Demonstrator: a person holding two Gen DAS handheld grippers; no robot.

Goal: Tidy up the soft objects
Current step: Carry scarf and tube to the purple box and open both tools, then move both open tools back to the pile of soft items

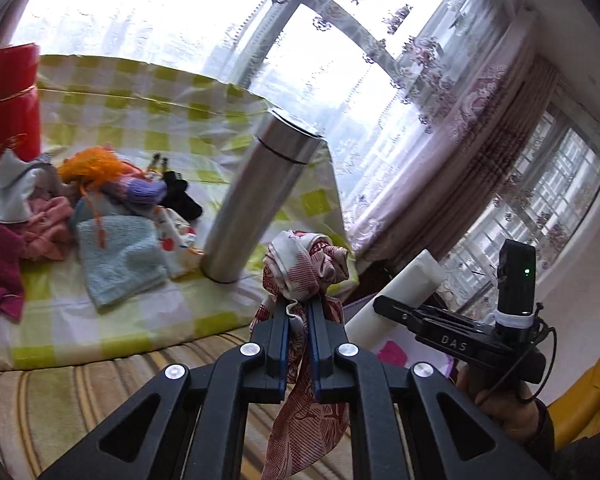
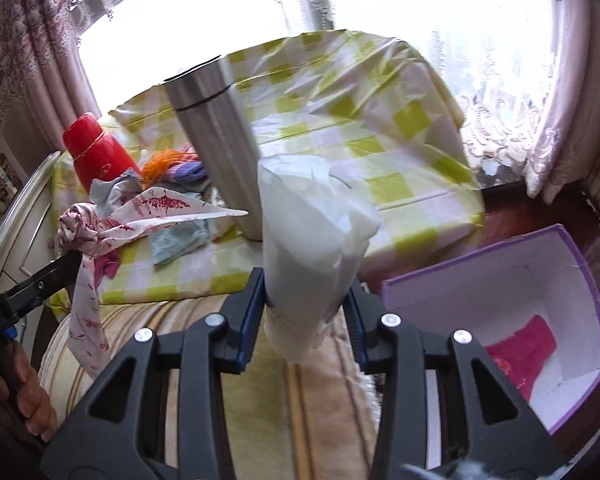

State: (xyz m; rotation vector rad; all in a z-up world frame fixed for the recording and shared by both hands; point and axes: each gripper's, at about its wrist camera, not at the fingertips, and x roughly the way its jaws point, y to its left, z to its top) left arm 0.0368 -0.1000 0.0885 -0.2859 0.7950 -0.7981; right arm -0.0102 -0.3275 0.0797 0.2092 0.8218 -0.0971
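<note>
Checked tablecloth behind; left gripper pinching knotted scarf

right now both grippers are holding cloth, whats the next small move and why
Probably carry the right gripper, shut on the white cloth roll, over to the purple box at its lower right and release there. The box is open, with only a pink cloth visible inside, so there is room. The left gripper, shut on the red-patterned scarf, could follow.
</note>
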